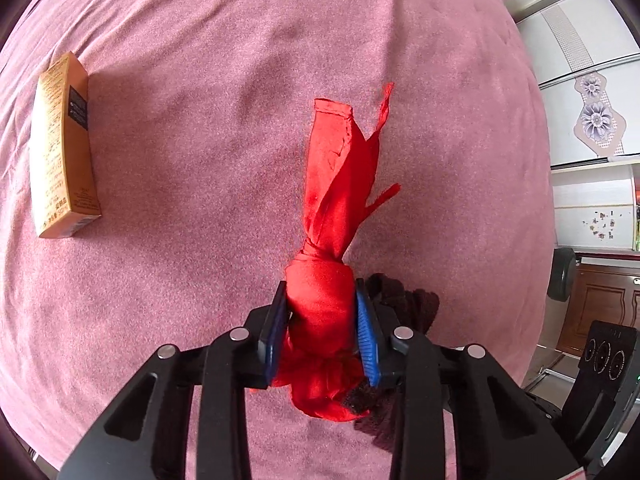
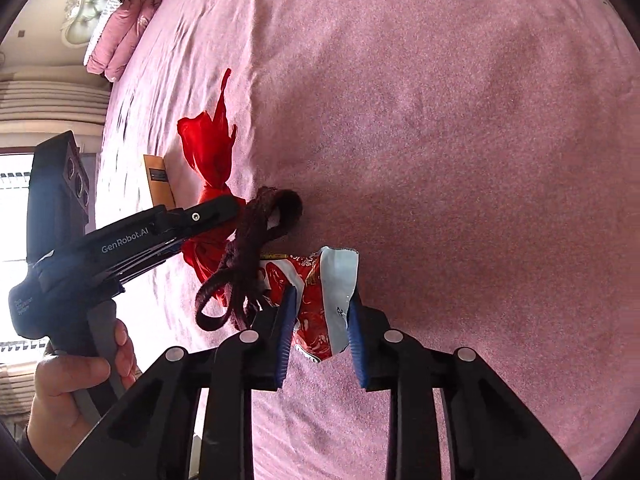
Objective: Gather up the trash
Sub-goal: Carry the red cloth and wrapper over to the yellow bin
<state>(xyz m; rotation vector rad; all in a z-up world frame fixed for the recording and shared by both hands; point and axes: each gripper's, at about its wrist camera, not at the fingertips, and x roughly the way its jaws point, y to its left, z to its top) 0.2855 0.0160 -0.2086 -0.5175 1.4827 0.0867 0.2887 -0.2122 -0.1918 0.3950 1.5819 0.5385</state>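
My left gripper was clamped on the knot of a red cloth bundle, its blue pads pressed against both sides of the knot while the loose tails stood up past the fingertips. A dark lacy scrap lay touching the bundle on its right side; from the right wrist view it looked looped around the bundle near the left gripper's tip, though I could not tell whether it was tied on or merely caught. My right gripper had its jaws set around a torn red-and-white snack wrapper, and the pads seemed to be touching it, so I judged it was gripping the wrapper, if lightly. All of this was low over the pink bed cover, whether lifted or resting I could not say. An orange carton lay flat on the cover, well apart to the left, untouched. I judged the step in hand to be the pickup itself, with two pieces grasped and the carton still to collect. No bin or bag showed in either view, so the next move called for lifting both hands clear without snagging the lacy scrap, and carrying the pieces to wherever the trash was to go before coming for the carton.
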